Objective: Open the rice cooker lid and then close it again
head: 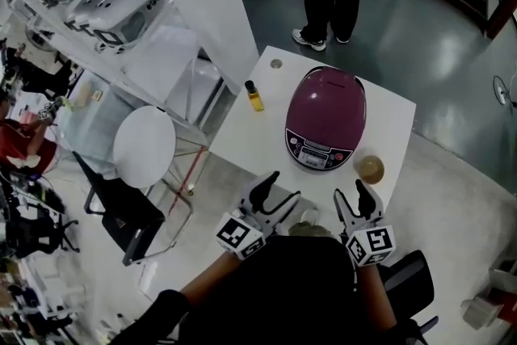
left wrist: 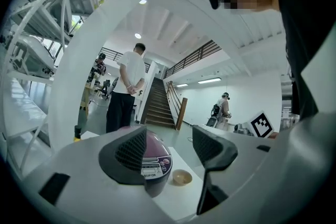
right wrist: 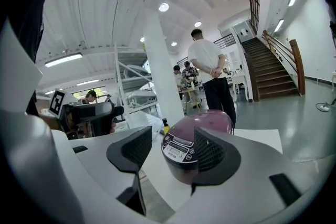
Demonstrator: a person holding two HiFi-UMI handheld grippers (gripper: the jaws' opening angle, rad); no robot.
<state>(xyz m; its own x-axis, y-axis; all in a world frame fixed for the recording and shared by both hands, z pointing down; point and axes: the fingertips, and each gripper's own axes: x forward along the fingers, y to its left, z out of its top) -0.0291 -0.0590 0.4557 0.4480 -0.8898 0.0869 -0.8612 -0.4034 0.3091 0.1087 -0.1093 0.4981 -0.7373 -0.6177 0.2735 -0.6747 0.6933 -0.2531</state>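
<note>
Now my left gripper (head: 281,188) and right gripper (head: 353,194) gape empty; careless reach could clip bowl (head: 370,169) right of rice cooker (head: 327,121)

L gripper (left wrist: 169,141): jaws apart, nothing btwn. Beyond them, purple cooker (left wrist: 155,153) on white table (left wrist: 176,201), lid shut, partly hidden by one jaw. Tan bowl (left wrist: 182,177) just beside it. Person (left wrist: 126,93) stands past table, stairs (left wrist: 158,105) behind.

Free table (head: 250,137) between bottle (head: 254,96) and rice cooker (head: 325,117); bowl (head: 371,169) opposite.
</note>
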